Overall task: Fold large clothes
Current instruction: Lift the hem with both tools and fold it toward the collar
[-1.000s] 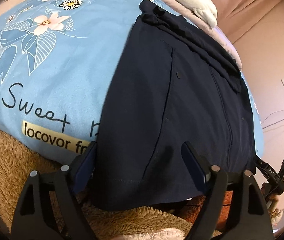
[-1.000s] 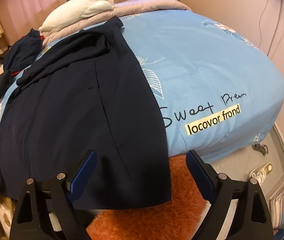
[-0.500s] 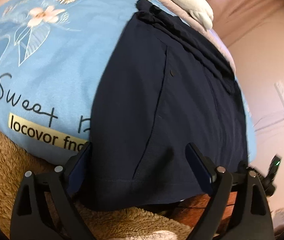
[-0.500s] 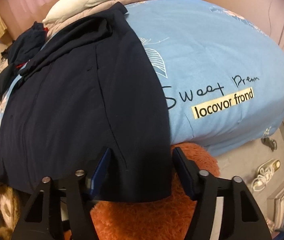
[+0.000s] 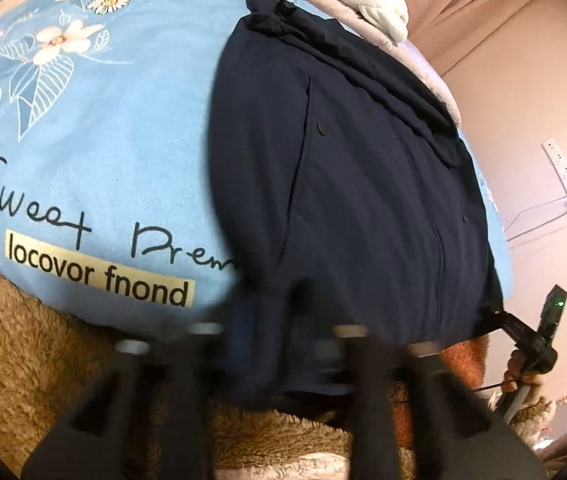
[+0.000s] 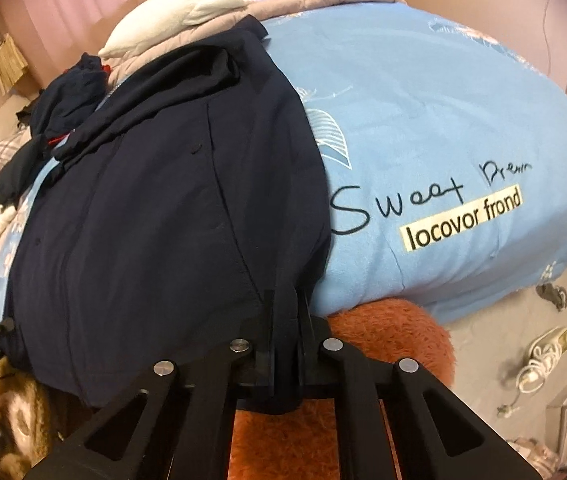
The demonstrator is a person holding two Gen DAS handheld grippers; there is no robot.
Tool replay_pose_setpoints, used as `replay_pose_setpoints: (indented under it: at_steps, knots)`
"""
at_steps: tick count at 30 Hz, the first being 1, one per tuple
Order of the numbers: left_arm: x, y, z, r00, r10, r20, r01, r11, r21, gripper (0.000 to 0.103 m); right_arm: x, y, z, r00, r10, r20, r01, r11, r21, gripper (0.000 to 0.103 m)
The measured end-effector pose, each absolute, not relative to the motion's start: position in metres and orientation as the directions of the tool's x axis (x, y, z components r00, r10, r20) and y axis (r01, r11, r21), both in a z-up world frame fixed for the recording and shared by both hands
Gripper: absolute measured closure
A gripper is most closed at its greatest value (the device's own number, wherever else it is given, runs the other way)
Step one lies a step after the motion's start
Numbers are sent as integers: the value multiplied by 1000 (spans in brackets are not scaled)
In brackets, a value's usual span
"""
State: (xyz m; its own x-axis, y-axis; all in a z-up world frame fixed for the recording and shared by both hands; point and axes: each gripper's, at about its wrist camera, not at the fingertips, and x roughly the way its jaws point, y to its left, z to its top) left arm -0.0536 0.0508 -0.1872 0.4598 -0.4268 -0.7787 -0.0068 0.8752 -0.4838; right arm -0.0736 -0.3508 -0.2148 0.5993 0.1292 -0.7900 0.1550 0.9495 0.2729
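The navy garment (image 6: 155, 216) is lying flat along one side of the bed (image 6: 443, 120), its hem hanging over the foot edge. The right gripper (image 6: 285, 332) is closing on the hem's corner nearest the bed's middle, cloth pinched between the jaws. The left gripper (image 5: 275, 320) is blurring as it closes at the opposite hem corner, dark cloth between its jaws too. If either is catching only one layer, lifting is likely to drag the garment crooked or let a corner slip.

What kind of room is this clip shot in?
Most likely a bedroom: a bed under a blue duvet, a white pillow at its far end, and a shoe on the floor.
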Motion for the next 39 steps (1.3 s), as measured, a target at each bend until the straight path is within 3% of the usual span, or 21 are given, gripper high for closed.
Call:
replay_pose_setpoints:
  at_steps: [5,9,21,26,39]
  knots:
    - [-57,50,-165,501,-380,-778,-41,887,-460,97,-84,-353,-190,662,165,-731,108,944,311,97]
    - [-68,48,-123,604,-439,-665,42,851,-524,98,-92,-351,-161,718,207,-665,37,942,334,97]
    - [-93,60,-63,665,-548,-507,144,760,-634,99,-113,-350,-105,818,314,-482,-109,907,406,97]
    - [-111,56,-29,695,-569,-440,218,750,-625,99,-125,-343,-83,857,309,-412,-152,916,371,97]
    - [-134,73,-5,741,-557,-376,241,742,-625,98,-151,-338,-64,892,280,-355,-158,929,334,97]
